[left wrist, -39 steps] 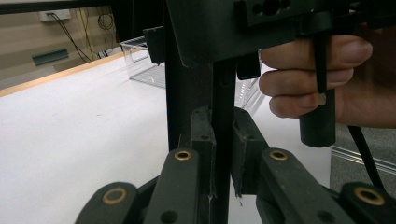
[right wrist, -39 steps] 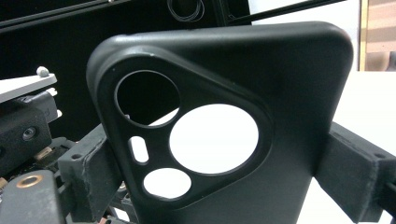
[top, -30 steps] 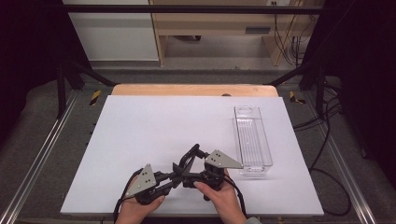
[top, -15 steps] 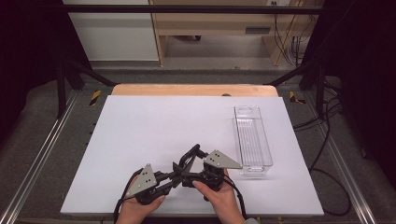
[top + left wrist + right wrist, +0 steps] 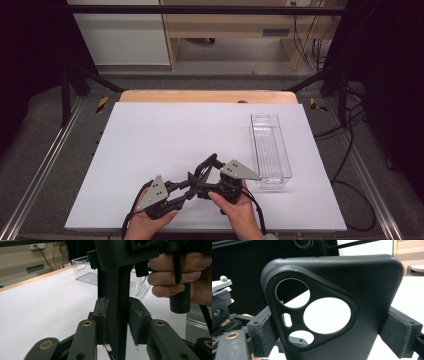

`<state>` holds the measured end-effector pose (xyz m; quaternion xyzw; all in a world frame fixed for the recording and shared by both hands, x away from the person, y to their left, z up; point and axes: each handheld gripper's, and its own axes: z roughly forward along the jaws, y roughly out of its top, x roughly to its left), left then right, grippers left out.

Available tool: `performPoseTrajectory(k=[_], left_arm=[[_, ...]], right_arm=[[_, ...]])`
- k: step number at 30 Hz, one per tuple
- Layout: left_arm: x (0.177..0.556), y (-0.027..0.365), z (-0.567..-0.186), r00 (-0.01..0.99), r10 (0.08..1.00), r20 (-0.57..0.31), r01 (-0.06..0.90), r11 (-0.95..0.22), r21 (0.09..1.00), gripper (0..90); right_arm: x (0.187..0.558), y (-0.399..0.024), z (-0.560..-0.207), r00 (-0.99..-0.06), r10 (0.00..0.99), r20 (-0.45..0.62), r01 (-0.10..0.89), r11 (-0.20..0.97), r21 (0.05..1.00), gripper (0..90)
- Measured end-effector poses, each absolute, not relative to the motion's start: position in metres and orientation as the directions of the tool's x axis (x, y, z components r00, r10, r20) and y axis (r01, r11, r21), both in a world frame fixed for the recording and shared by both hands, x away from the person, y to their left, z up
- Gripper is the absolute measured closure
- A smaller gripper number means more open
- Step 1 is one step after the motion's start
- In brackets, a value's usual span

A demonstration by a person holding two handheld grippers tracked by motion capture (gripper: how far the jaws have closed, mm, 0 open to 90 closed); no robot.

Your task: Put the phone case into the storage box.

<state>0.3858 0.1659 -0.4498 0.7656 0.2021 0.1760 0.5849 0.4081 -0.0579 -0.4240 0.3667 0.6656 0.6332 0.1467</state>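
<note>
A black phone case, with a big three-cornered camera cut-out, stands upright above the table's near edge. My right gripper is shut on it, one pad on each long side. My left gripper comes at the case edge-on from the left. Its jaws have just been opening. They stand on either side of the case's thin edge, with a small gap at the right pad. In the high view the two grippers, left and right, meet at the case.
A clear, long plastic bin lies on the right side of the white table top, just beyond my right hand. The wooden edge runs along the far side. Cables hang at the right of the table.
</note>
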Motion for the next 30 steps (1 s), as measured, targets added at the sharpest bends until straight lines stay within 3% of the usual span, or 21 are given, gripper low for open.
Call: performPoseTrajectory(k=[8,12,13,14,17,24,30], left_arm=[[0.388,0.167,-0.450,0.843,0.537,0.037,0.112,-0.242,0.964,57.8],[0.391,0.170,-0.451,0.822,0.568,0.042,0.124,-0.250,0.960,44.2],[0.392,0.172,-0.452,0.813,0.580,0.044,0.128,-0.253,0.959,44.2],[0.394,0.173,-0.453,0.797,0.601,0.061,0.128,-0.267,0.955,37.9],[0.397,0.178,-0.454,0.753,0.648,0.110,0.123,-0.303,0.945,34.0],[0.409,0.199,-0.454,0.674,0.733,0.087,0.175,-0.273,0.946,19.8],[0.416,0.214,-0.455,0.618,0.784,0.057,0.215,-0.238,0.947,14.2]], right_arm=[[0.410,-0.065,-0.424,-0.671,0.691,0.269,0.300,-0.079,0.951,13.4],[0.410,-0.067,-0.422,-0.663,0.706,0.250,0.291,-0.065,0.955,13.5],[0.410,-0.067,-0.422,-0.663,0.706,0.250,0.291,-0.065,0.955,13.5],[0.410,-0.068,-0.422,-0.643,0.731,0.228,0.281,-0.051,0.958,13.4],[0.411,-0.069,-0.422,-0.624,0.749,0.220,0.280,-0.048,0.959,13.5],[0.413,-0.071,-0.421,-0.558,0.808,0.190,0.283,-0.030,0.959,13.5],[0.423,-0.070,-0.411,-0.546,0.821,0.167,0.271,-0.015,0.962,13.5]])
